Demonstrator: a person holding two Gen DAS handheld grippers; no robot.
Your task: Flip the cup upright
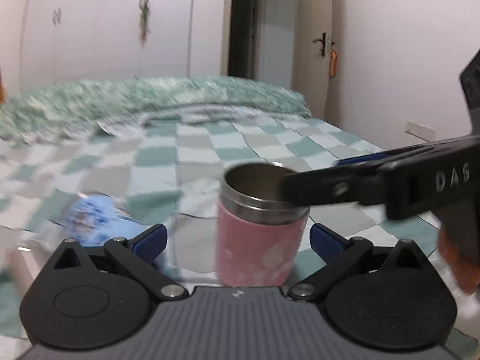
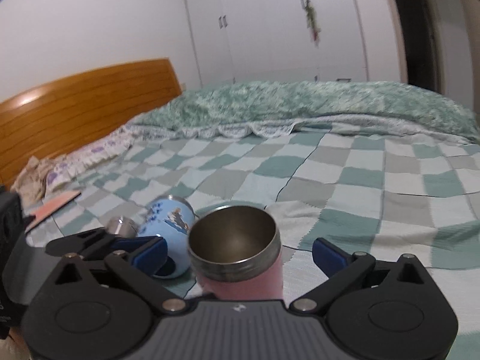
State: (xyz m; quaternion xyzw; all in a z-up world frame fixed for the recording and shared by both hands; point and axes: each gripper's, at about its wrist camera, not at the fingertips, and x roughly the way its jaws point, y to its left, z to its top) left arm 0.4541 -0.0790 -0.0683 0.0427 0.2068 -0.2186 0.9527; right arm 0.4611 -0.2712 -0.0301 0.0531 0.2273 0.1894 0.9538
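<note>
A pink cup [image 1: 258,249] with a steel rim stands upright on the checked bedspread, mouth up. It also shows in the right wrist view [image 2: 240,258]. My left gripper [image 1: 237,237] is open, its blue pads wide on either side of the cup and not touching it. My right gripper [image 2: 240,249] is open too, pads wide of the cup. In the left wrist view the right gripper's black finger [image 1: 345,189] reaches in from the right over the cup's rim.
A light blue patterned cup [image 2: 171,225] lies on its side just left of the pink cup, blurred in the left wrist view [image 1: 90,219]. A green blanket [image 2: 300,108], pillows [image 2: 90,156] and a wooden headboard [image 2: 75,105] are beyond. A thin pink item [image 2: 57,204] lies at left.
</note>
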